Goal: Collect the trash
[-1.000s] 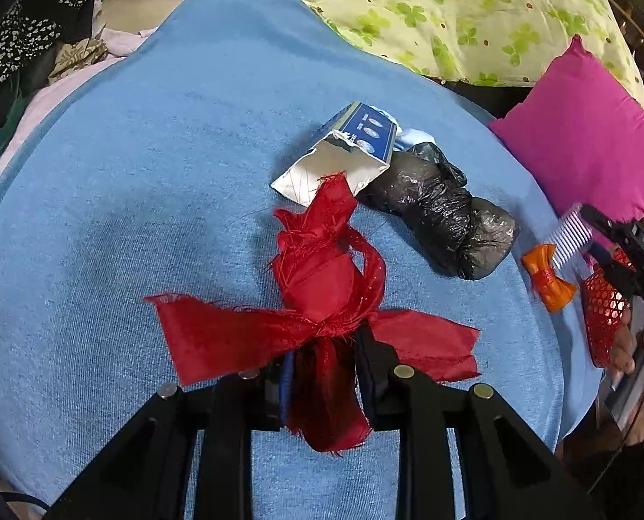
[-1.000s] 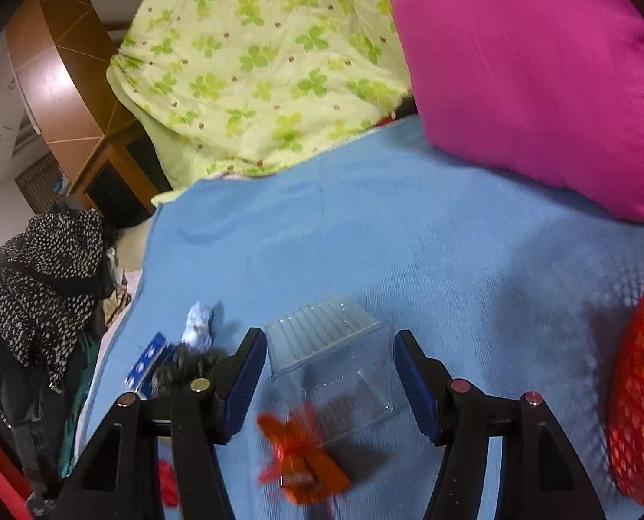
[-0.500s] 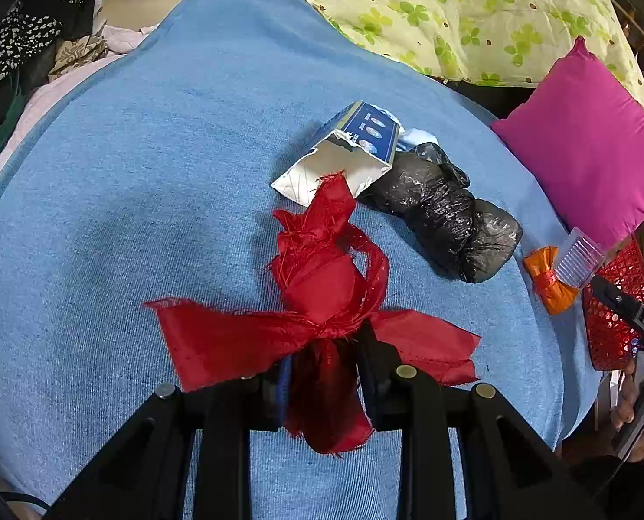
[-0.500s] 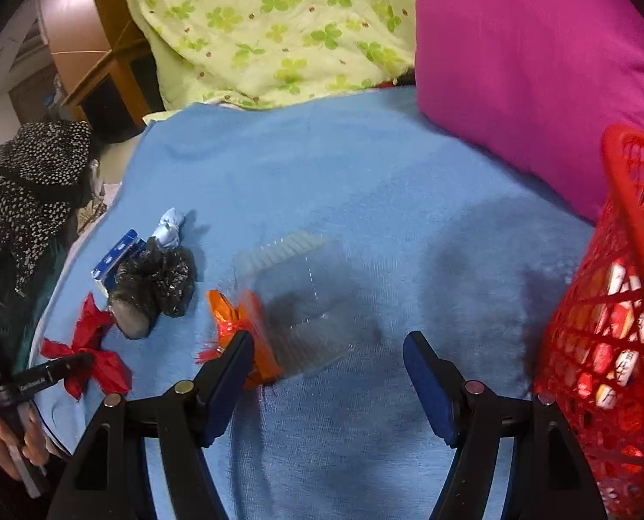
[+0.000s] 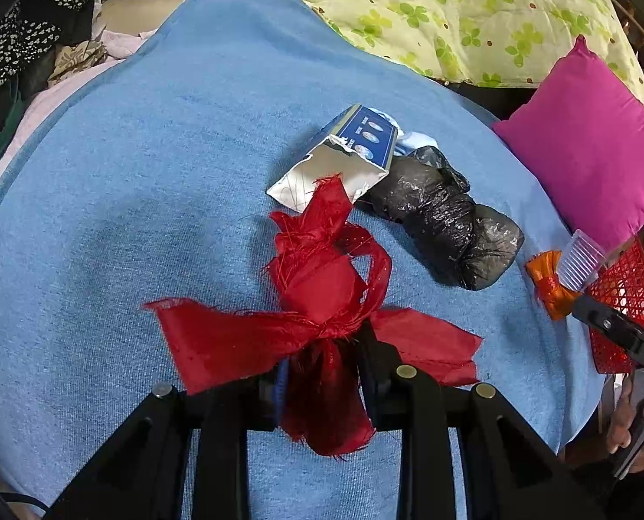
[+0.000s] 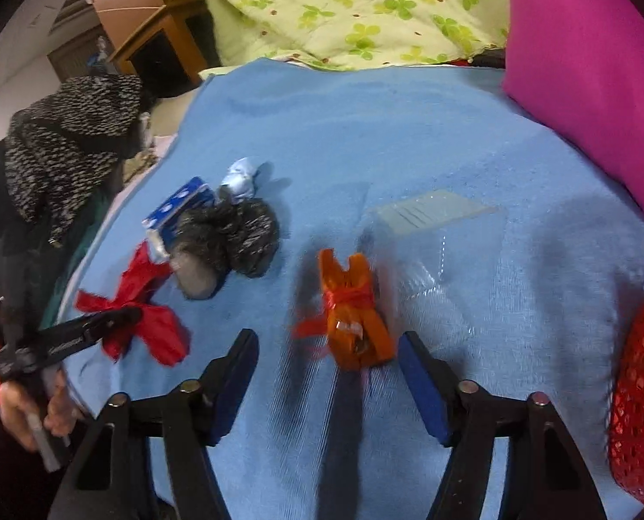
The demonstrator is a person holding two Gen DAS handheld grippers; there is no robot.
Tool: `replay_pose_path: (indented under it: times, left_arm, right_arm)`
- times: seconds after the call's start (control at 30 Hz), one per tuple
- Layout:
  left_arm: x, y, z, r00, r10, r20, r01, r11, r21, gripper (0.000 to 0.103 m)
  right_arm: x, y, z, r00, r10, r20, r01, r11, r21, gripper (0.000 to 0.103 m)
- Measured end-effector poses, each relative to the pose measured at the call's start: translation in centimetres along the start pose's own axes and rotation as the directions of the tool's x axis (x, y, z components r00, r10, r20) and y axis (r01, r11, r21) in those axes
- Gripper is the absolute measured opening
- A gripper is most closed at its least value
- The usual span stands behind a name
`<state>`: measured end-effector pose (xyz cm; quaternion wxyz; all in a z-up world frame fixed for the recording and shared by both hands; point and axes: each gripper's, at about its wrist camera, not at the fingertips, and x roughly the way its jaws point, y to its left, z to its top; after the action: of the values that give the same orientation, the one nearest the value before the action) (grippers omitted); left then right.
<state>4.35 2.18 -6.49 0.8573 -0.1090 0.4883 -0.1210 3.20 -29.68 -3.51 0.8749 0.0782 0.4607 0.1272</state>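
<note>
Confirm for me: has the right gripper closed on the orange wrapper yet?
No, the right gripper stands open, with the orange wrapper lying on the blue blanket just ahead of its blue pads.

The right gripper point(image 6: 328, 379) has swung left off the clear ribbed plastic box point(image 6: 426, 234), its empty jaws just narrowing, now framing the orange tied wrapper bundle point(image 6: 354, 312).

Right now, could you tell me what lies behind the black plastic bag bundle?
Behind the black plastic bag bundle a crumpled pale blue and white scrap pokes out, beside the torn blue and white carton. The bundle covers the scrap's lower part, so its full shape cannot be seen.
</note>
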Motion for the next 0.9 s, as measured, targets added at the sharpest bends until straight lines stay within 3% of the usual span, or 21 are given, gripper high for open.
replay_pose_path:
  times: [0.07,0.2,0.33,0.43,0.57,0.73,0.9]
  left_arm:
    - [0.0,0.1,0.0,1.0,-0.012,-0.003,0.012,1.0,-0.008,0.032]
    - [-0.1,0.6,0.0,0.999,-0.04,-0.005,0.04,0.999,-0.036,0.039]
    - [-0.2,0.8,-0.1,0.999,-0.047,-0.003,0.047,0.998,-0.039,0.04]
    - [-0.1,0.7,0.0,0.999,-0.044,0.001,0.044,0.998,-0.037,0.039]
    - [-0.2,0.6,0.0,0.999,-0.028,0.015,0.029,0.999,-0.031,0.03]
    - [-1.4,0.6,-0.1,0.998,0.011,0.065,-0.01,1.0,-0.02,0.029]
    - [-1.4,1.4,-0.3,0.998,0.022,0.057,-0.019,0.998,-0.062,0.029]
  right_arm:
    - [0.6,-0.1,0.3,1.0,0.005,0.004,-0.005,1.0,0.016,0.065]
    - [2.1,-0.3,0.8,1.0,-0.026,-0.007,0.026,0.999,0.04,0.043]
    - [2.6,-0.6,0.9,0.999,-0.05,-0.004,0.05,0.997,0.059,0.029]
    - [1.8,-0.2,0.8,0.998,-0.054,0.02,0.053,0.998,0.033,0.025]
    - [0.6,-0.1,0.5,1.0,0.005,0.031,-0.006,0.999,0.044,0.022]
    - [-1.2,0.1,0.0,0.995,0.061,0.076,-0.065,0.997,0.049,0.022]
    - [-1.6,0.7,0.2,0.993,0.099,0.071,-0.101,0.994,0.037,0.023]
